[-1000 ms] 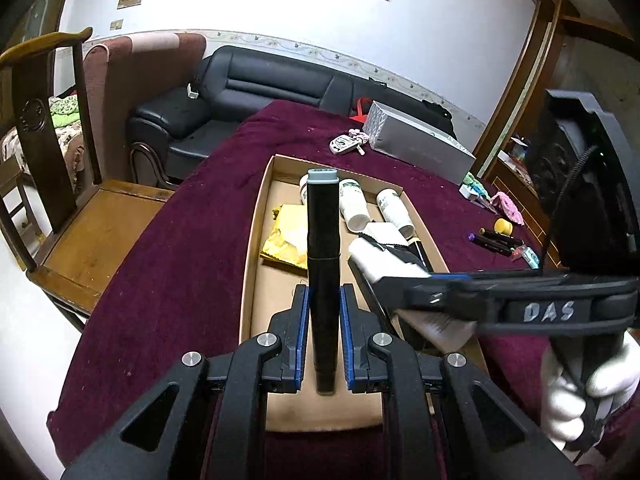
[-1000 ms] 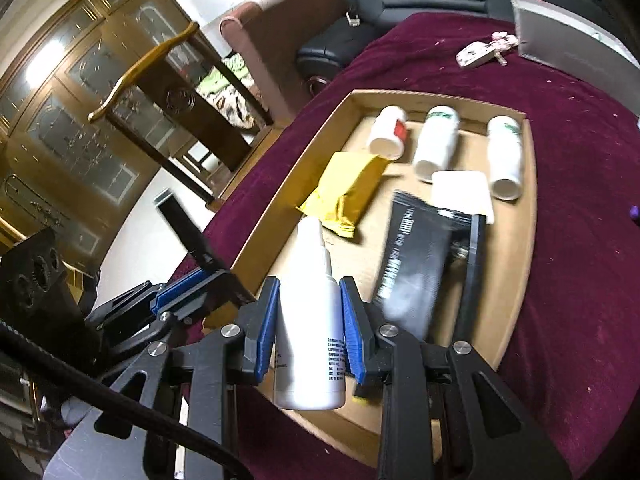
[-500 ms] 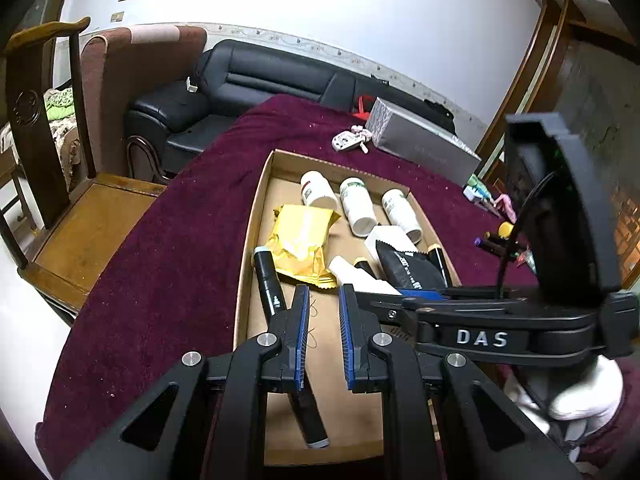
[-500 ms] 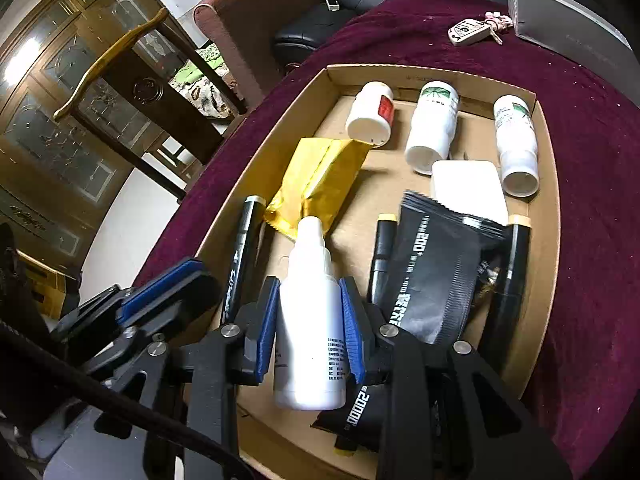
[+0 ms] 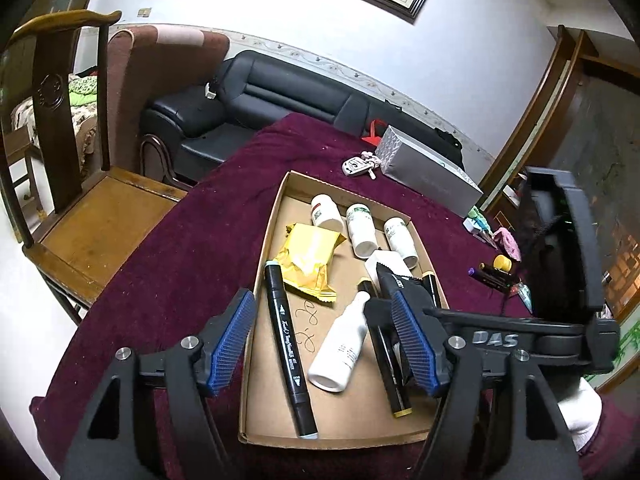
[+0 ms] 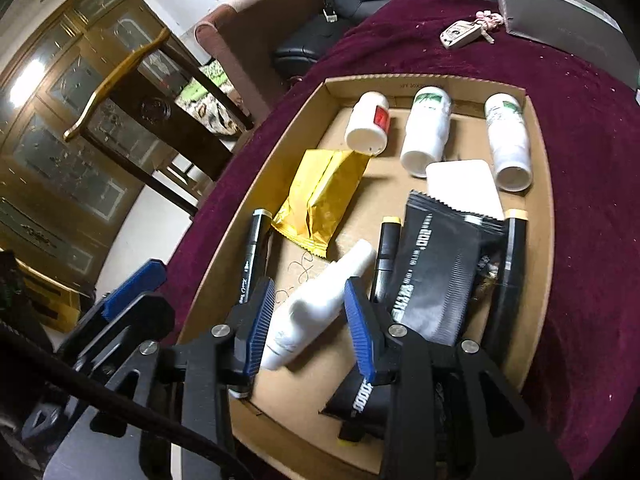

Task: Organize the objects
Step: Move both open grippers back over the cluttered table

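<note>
A shallow cardboard tray (image 5: 276,216) (image 6: 224,248) lies on the maroon table. In it are a black marker (image 5: 286,344) (image 6: 252,256), a white spray bottle (image 5: 340,348) (image 6: 316,292), a yellow packet (image 5: 308,256) (image 6: 320,196), a black packet (image 6: 436,272), two more markers and three white bottles (image 5: 360,224). My left gripper (image 5: 324,344) is open and empty above the tray's near end. My right gripper (image 6: 308,320) is open, its pads on either side of the lying spray bottle without gripping it.
A silver box (image 5: 428,172) and keys (image 5: 358,166) lie at the table's far end. Loose markers (image 5: 492,276) lie right of the tray. A wooden chair (image 5: 80,200) stands to the left, a black sofa (image 5: 280,100) behind.
My left gripper let the black marker go into the tray and opened wide. My right gripper lowered the spray bottle into the tray and opened; the bottle now lies on its side.
</note>
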Demonstrator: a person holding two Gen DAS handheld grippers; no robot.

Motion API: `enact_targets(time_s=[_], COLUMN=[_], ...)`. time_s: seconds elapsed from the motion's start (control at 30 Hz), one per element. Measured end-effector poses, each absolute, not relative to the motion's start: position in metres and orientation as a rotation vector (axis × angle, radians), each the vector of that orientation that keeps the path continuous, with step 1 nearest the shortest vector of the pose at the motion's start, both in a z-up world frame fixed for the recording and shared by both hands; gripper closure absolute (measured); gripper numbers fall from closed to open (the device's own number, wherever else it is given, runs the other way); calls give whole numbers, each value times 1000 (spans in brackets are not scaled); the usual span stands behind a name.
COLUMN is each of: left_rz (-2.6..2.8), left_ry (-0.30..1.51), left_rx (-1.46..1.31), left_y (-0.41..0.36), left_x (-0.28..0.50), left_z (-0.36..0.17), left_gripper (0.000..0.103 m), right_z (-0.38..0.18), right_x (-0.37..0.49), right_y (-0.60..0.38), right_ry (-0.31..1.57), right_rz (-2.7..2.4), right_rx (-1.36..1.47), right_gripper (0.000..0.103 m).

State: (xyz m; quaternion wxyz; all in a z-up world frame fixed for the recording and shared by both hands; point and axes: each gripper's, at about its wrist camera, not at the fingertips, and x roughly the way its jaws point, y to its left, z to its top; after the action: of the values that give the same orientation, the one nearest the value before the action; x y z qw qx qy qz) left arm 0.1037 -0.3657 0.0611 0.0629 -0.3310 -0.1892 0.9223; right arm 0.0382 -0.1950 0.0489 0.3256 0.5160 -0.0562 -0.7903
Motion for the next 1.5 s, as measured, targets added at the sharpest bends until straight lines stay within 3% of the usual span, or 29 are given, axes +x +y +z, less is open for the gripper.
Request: enact_targets(time_s=[0.3, 0.53, 0.87, 1.07, 1.5], left_rz=[2825, 2812, 2791, 2741, 2654], left_ry=[-446, -196, 172, 272, 419], left_rx=[-1031, -1022, -978, -994, -1098], left_y=[-328, -256, -148, -99, -31], left_x=[99, 101, 107, 103, 82], left_z=[76, 92, 111, 109, 84], left_gripper=[35, 35, 35, 35, 35], right_z=[78, 90, 86, 87, 73], right_x=[51, 58, 64, 66, 58], right_y=[-133, -80, -1, 46, 142], right_ry=[-150, -160, -308, -398, -596], right_rz=[-2201, -2323, -2387, -2439, -2538], right_rx=[1215, 1142, 1135, 1116, 1135], right_gripper=[53, 47, 46, 40, 40])
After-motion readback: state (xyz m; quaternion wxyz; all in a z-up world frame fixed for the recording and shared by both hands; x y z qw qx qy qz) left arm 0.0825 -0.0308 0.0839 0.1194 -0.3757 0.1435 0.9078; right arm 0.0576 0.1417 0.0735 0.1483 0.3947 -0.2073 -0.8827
